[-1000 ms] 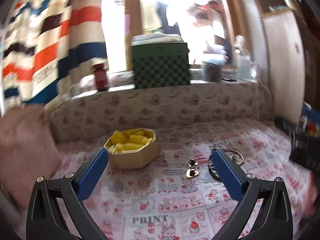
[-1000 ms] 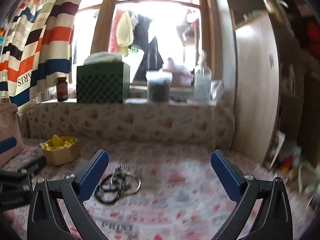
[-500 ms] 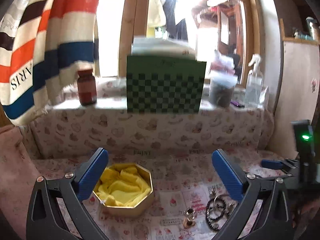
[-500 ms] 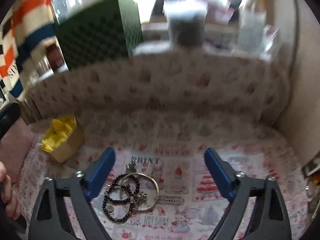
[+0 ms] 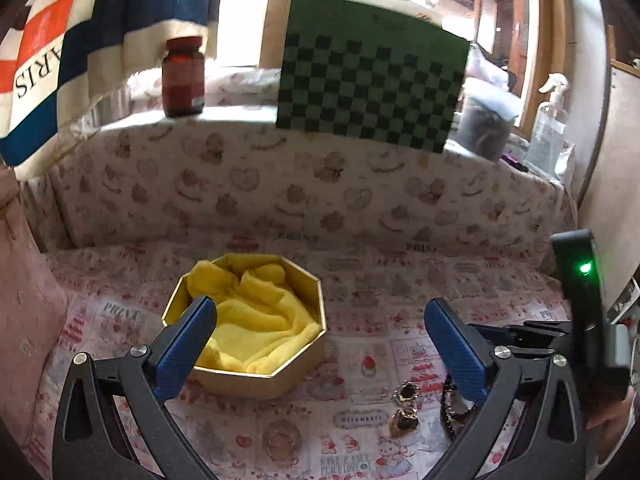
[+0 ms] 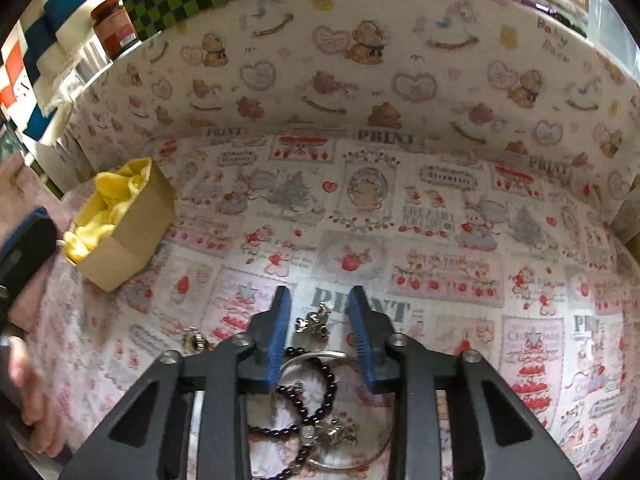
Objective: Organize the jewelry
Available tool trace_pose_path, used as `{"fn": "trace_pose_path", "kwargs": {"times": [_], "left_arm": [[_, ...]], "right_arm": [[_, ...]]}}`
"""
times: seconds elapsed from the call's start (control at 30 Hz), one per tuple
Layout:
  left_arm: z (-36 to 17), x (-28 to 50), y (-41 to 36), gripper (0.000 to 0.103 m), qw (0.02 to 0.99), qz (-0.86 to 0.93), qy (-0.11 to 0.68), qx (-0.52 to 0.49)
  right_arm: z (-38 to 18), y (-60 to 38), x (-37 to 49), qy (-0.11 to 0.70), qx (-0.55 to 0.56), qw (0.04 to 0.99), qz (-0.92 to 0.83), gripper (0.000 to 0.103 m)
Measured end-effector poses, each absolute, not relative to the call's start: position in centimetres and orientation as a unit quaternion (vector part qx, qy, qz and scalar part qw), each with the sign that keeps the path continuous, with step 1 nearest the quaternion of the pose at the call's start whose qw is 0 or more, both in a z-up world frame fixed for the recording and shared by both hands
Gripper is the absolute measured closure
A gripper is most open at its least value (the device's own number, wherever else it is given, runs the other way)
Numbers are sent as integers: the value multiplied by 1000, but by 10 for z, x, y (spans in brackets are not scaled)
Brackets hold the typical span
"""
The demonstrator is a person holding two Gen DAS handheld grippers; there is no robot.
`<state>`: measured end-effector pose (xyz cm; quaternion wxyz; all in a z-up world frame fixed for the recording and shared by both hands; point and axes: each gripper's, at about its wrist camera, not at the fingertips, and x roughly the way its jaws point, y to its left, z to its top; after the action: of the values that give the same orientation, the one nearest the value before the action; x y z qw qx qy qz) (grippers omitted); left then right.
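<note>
Left hand-held gripper [image 5: 320, 320] wide, hovering near gold octagonal box [image 5: 256, 376], right hand-held gripper [image 6: 318, 312] narrowed astride small silver charm [image 6: 314, 324], touching nothing, black bead bracelet [image 6: 312, 404] nearer.

The black bead bracelet [image 6: 316, 396] and silver bangle [image 6: 352, 456] are partly hidden under the right gripper [image 6: 320, 328] and cut off by the lower edge; in the left wrist view the beads [image 5: 450, 412] are mostly covered by a finger [image 5: 456, 352]

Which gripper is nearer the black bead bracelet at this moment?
Right. The right gripper is directly over the black bead bracelet, fingers straddling it. The left gripper hovers apart, nearer the gold box.
</note>
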<state>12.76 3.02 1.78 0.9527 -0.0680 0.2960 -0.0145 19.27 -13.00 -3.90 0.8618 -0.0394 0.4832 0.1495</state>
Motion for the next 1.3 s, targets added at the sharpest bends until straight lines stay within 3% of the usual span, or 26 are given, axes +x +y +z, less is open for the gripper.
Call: {"fn": "trace_pose_path", "kwargs": {"times": [0.1, 0.13, 0.17, 0.23, 0.33, 0.43, 0.8, 1.03, 1.2, 1.3], "left_arm": [[17, 127, 27, 1, 948, -37, 306, -72], [17, 127, 26, 10, 947, -46, 309, -76], [16, 127, 25, 19, 945, -56, 312, -78], [14, 130, 19, 51, 937, -86, 328, -79], [8, 132, 11, 75, 919, -139, 357, -91], [1, 134, 0, 81, 897, -200, 383, -98], [-31, 154, -28, 87, 854, -205, 471, -84], [-27, 155, -17, 88, 868, -171, 461, -71], [-17, 148, -20, 72, 887, -158, 432, -29], [-21, 151, -21, 71, 879, -147, 452, -29]], "right_arm": [[-39, -129, 188, 475, -38, 867, 148, 85], [-39, -130, 186, 473, -31, 867, 154, 94], [-36, -134, 185, 471, -25, 868, 157, 95], [-28, -146, 176, 458, -9, 876, 152, 95], [-13, -162, 169, 440, 13, 885, 154, 95], [-4, -173, 169, 439, 30, 884, 156, 95], [3, -177, 169, 439, 24, 883, 168, 95], [0, -175, 169, 441, 22, 882, 164, 95], [-2, -176, 170, 443, 20, 881, 165, 95], [-3, -177, 171, 443, 19, 881, 162, 95]]}}
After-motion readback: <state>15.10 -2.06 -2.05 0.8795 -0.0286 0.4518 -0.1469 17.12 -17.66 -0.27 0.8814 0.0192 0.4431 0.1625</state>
